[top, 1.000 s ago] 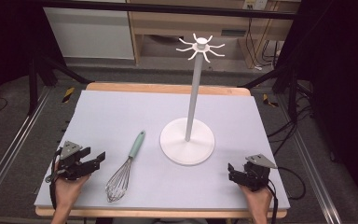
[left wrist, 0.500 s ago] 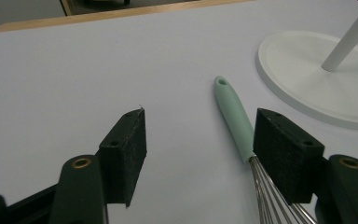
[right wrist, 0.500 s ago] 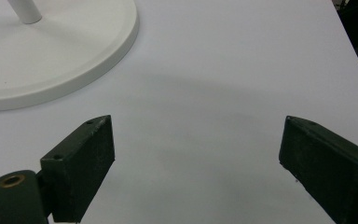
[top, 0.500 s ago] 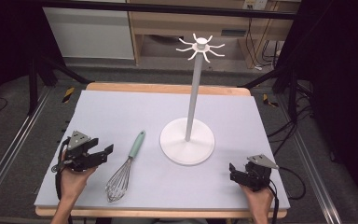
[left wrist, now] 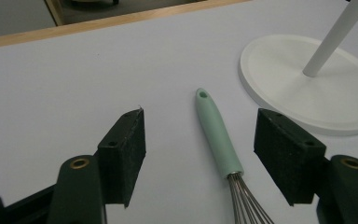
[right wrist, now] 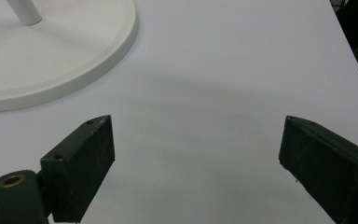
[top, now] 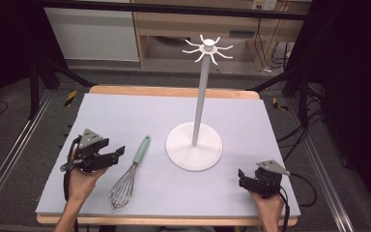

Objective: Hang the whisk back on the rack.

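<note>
A white stand (top: 194,145), made of a round base, an upright pole and a crown of hooks at the top, was seen near the middle of the counter (top: 125,111), which was covered by a pale lilac mat edged with wood. The stand's base lay just beside the whisk (top: 129,175), at about 2 o'clock from it, and no object was seen between the whisk and the left tool (top: 118,153). The whisk was laid flat on the mat, its mint-green handle pointing to 1 o'clock and its wire head towards 7 o'clock, nearer the person. The left tool was held just beside the handle, at about 9 o'clock from it, with its tips directed at the handle. In the left gripper view, the jaws of the left tool (left wrist: 199,140) were spread wide, with the whisk handle (left wrist: 216,135) lined up in the gap between them but not touched by either pad. The right tool (top: 242,177) was held near the front right corner of the counter, at about 4 o'clock from the stand's base and well apart from the whisk. In the right gripper view its jaws were likewise spread, with only bare mat between them and the stand's base (right wrist: 60,56) at 11 o'clock.
</note>
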Motion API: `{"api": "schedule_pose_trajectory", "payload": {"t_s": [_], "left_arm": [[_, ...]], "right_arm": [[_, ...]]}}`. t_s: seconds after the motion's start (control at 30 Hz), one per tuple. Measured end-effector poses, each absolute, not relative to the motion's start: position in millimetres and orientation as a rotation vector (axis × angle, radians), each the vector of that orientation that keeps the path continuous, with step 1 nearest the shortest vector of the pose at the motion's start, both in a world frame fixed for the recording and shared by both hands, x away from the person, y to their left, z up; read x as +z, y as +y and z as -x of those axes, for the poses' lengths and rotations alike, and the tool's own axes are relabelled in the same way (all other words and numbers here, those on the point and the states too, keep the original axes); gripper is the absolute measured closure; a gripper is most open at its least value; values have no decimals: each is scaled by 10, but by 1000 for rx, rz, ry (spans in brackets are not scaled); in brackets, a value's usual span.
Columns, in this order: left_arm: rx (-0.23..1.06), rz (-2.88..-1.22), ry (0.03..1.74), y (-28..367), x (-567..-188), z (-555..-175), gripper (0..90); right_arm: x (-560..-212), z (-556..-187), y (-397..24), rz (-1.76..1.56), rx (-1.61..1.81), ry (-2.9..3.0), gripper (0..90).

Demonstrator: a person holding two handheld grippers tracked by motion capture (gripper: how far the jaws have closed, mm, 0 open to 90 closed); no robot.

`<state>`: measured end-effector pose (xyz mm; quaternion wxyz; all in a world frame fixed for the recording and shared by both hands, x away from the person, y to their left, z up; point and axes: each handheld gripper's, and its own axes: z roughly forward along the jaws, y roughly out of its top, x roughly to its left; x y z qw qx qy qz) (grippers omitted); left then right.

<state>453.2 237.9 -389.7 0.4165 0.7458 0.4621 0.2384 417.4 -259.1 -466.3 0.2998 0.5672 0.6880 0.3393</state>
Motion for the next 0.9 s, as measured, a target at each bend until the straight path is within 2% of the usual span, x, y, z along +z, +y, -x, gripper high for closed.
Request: {"api": "schedule_pose_trajectory", "payload": {"t_s": [0.9], "left_arm": [[560, -2052, 1135, 1978, -3930, -4731, 383]], "right_arm": [[-4670, -4170, -2593, -1498, 903, 1845, 108]]}}
